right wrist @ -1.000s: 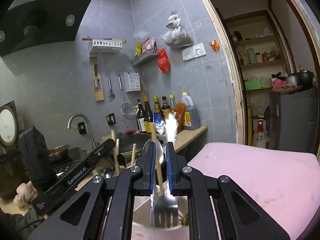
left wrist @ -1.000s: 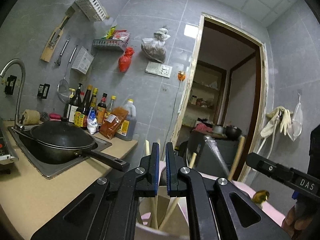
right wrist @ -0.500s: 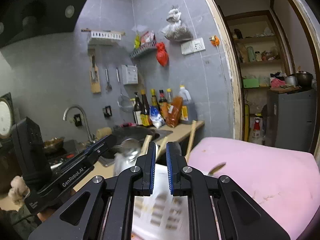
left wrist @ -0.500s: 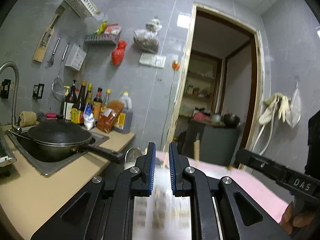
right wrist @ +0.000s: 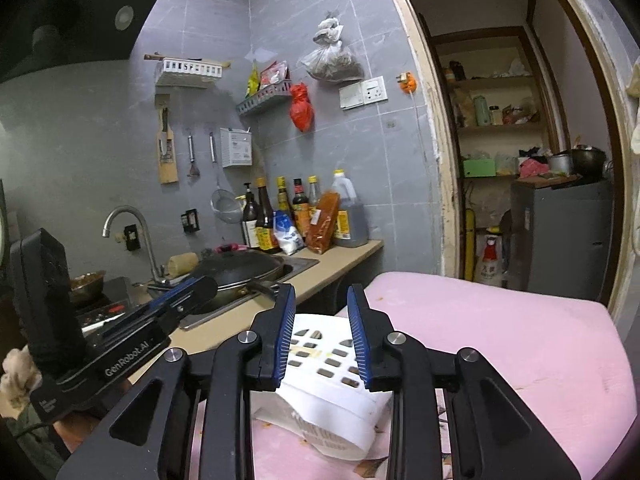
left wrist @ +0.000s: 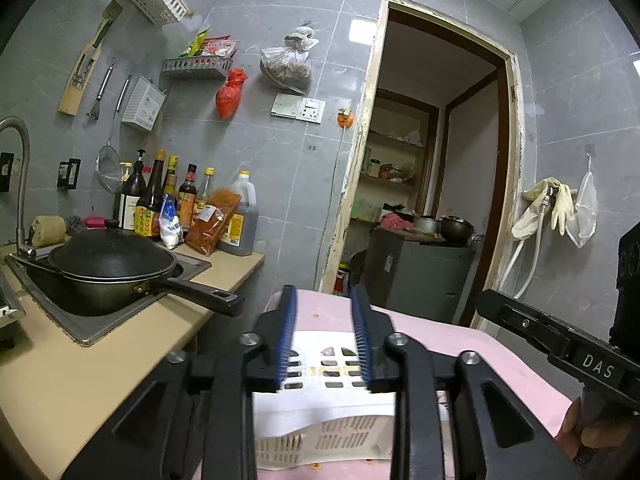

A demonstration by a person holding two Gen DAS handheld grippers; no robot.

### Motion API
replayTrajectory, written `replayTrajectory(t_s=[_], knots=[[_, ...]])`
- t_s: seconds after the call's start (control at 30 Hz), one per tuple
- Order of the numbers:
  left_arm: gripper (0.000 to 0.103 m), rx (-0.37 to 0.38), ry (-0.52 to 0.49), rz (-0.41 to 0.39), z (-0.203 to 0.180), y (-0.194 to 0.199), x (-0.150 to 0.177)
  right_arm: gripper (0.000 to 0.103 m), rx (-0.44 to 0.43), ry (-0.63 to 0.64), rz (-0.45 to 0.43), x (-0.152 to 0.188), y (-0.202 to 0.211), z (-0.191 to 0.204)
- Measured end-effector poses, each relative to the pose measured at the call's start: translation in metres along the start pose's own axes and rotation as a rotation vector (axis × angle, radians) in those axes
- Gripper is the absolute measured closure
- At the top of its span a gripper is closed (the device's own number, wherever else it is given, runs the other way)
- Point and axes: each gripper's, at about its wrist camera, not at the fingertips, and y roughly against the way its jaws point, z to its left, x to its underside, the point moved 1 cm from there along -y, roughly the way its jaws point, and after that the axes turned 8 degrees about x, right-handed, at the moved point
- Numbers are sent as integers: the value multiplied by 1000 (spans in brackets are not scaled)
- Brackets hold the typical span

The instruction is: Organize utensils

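Both your jaws opening, nothing gripped; white slotted holder lying on its side on the pink bench.
Left gripper: jaws part-open and widening, pads clear of everything; the white holder sits just beyond and below them, slotted face visible through the gap. Right gripper: same, jaws spreading, empty, with the holder straight ahead between and under the tips, not touching. Pink bench runs ahead and right of your right jaws. Wok in the sink, well left of your left jaws. No loose utensils visible.
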Motion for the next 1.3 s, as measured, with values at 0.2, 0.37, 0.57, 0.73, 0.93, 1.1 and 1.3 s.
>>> replayTrajectory(t_s=[0.2,0.37,0.57,0.73,0.93,1.1,1.3], knots=[[62,2,4,-6,1,2,-2,47,40,-5,-33,1,6,-7],[47,-2,18,-14,3,5,-5,36,58,-23,-47,0,7,-13],[31,-16,30,-17,5,6,-6,19,88,-42,-65,-1,9,-19],[22,-25,43,-23,9,7,-8,1,113,-57,-86,-2,11,-25],[17,-36,44,-14,9,7,-7,0,133,-65,-90,-5,14,-31],[13,-40,25,-10,5,9,-4,0,154,-79,-110,-8,24,-40],[12,-42,1,0,-1,14,0,0,181,-110,-101,-7,33,-53]])
